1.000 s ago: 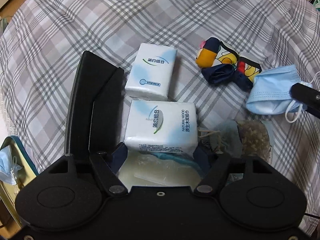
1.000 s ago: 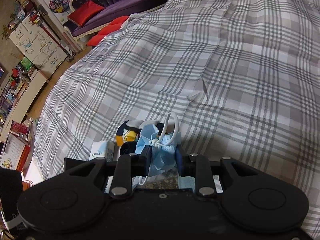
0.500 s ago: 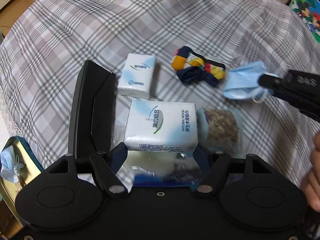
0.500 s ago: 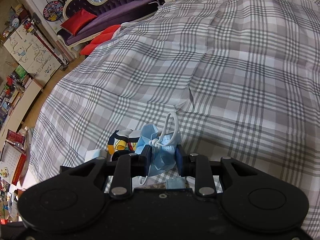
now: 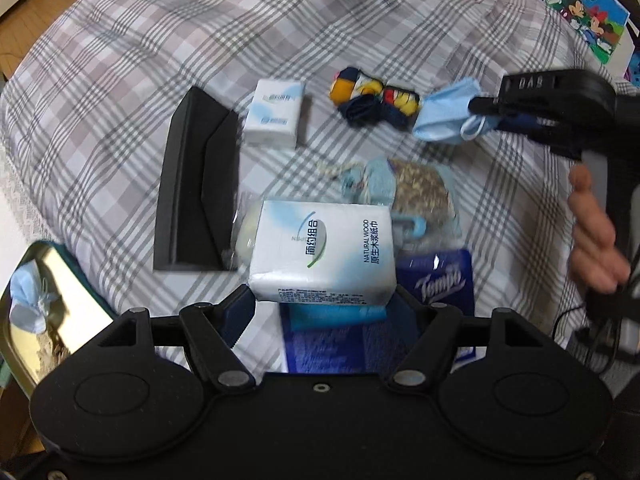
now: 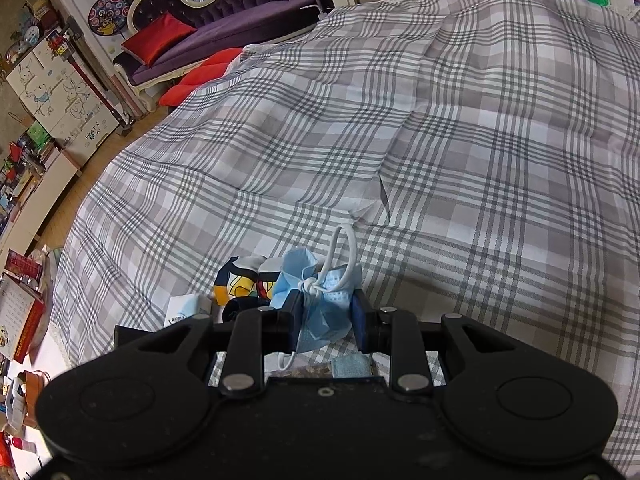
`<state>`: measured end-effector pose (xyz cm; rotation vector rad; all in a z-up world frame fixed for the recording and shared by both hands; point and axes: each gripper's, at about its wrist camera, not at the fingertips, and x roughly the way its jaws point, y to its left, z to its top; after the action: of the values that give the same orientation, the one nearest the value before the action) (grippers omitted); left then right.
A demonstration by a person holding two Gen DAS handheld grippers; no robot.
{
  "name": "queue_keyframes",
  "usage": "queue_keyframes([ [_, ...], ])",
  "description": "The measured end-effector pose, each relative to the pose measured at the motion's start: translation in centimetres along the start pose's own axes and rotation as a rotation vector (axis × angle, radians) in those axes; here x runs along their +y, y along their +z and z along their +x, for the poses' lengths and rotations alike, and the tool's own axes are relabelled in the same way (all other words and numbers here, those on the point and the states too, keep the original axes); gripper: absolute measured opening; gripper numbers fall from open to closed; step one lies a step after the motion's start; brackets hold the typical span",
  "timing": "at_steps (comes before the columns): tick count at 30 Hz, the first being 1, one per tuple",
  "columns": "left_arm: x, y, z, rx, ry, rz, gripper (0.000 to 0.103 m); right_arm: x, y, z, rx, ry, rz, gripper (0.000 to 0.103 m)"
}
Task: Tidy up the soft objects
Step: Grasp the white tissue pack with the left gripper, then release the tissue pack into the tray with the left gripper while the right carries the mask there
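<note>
Your left gripper [image 5: 322,304] is clamping a white tissue pack [image 5: 322,258] between its fingers, opened only as wide as the pack, and is holding it clear above the grey plaid bedspread [image 5: 160,60]. Your right gripper [image 6: 326,318] is pinching a crumpled blue face mask [image 6: 320,300] in fingers drawn nearly together, one white ear loop [image 6: 344,252] arching up past the tips; in the left wrist view the mask is hanging just beside a bundle of colourful socks [image 5: 374,96]. A smaller tissue pack [image 5: 274,112] is lying on the bed between the socks and a black folded case [image 5: 196,192]. Below the lifted pack, a blue Tempo tissue packet [image 5: 436,280] and a speckled pouch [image 5: 420,192] are resting close together. A second blue mask [image 5: 30,296] is sitting in a shiny tin [image 5: 68,328] at the bed's lower left edge. Your bare hand [image 5: 592,236] is gripping the right tool's handle.
</note>
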<state>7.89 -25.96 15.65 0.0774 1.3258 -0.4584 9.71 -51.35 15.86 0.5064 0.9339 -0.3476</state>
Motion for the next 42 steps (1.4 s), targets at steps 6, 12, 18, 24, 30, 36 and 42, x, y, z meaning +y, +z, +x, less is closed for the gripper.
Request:
queue_keyframes([
  [6,1.6,-2.5,-0.3,0.043,0.005,-0.017,0.067,0.1,0.0,-0.6,-0.013,0.005,-0.007,0.025],
  [12,4.7,-4.8,-1.5,0.051,0.029,-0.078,0.067,0.6,-0.1,-1.2,-0.023,0.023,-0.018,0.025],
  [18,9.4,-7.0,-2.4,0.046,0.09,-0.205,0.067,2.0,-0.5,-1.7,-0.025,0.065,-0.047,0.025],
  [24,14.3,-9.0,-2.9,0.031,0.133,-0.351,0.067,5.5,-1.6,-2.9,-0.024,0.161,-0.136,0.025],
  [30,18.4,-9.5,-3.2,0.005,0.176,-0.464,0.067,11.2,-4.1,-4.3,0.013,0.305,-0.29,0.025],
  [36,23.0,-9.6,-2.4,0.015,0.211,-0.569,0.067,18.2,-8.4,-4.3,0.109,0.422,-0.49,0.025],
  [42,27.2,-10.1,-1.7,0.019,0.271,-0.66,0.067,23.8,-14.7,-3.7,0.225,0.475,-0.697,0.025],
])
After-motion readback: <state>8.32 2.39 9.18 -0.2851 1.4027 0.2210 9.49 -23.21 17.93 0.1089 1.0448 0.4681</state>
